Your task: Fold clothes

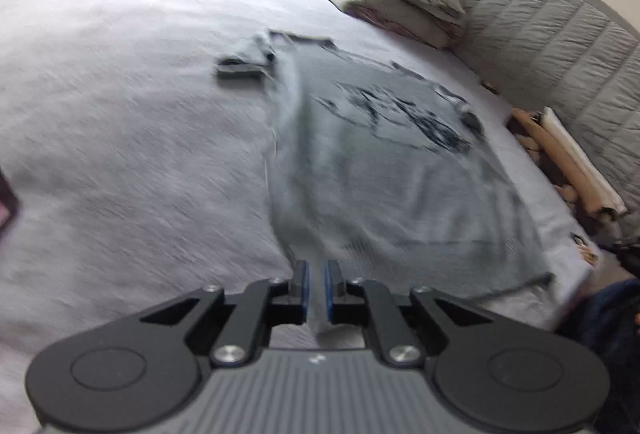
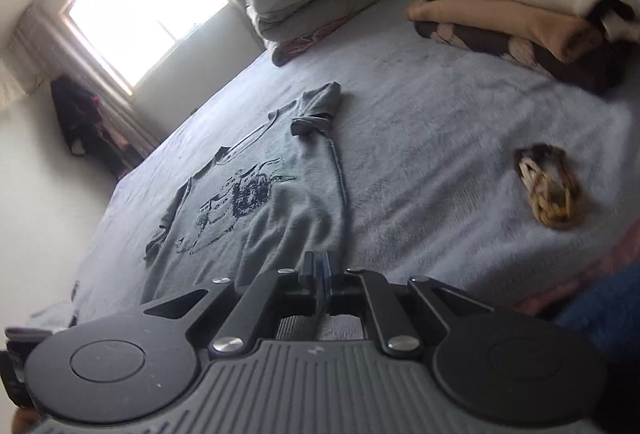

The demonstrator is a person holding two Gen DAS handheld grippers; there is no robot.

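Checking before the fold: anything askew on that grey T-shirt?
Yes. On the grey T-shirt, the far sleeve is bunched and curled over itself, not flat. Both grippers pinch the near hem.

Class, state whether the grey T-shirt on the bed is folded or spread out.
Spread out: the grey T-shirt lies flat, print up, on the bed; only one sleeve is bunched.

Daylight floods from the overexposed window (image 2: 136, 2); the left wrist view is motion-smeared across the bed (image 1: 120, 114); fisheye edges curve and darken.
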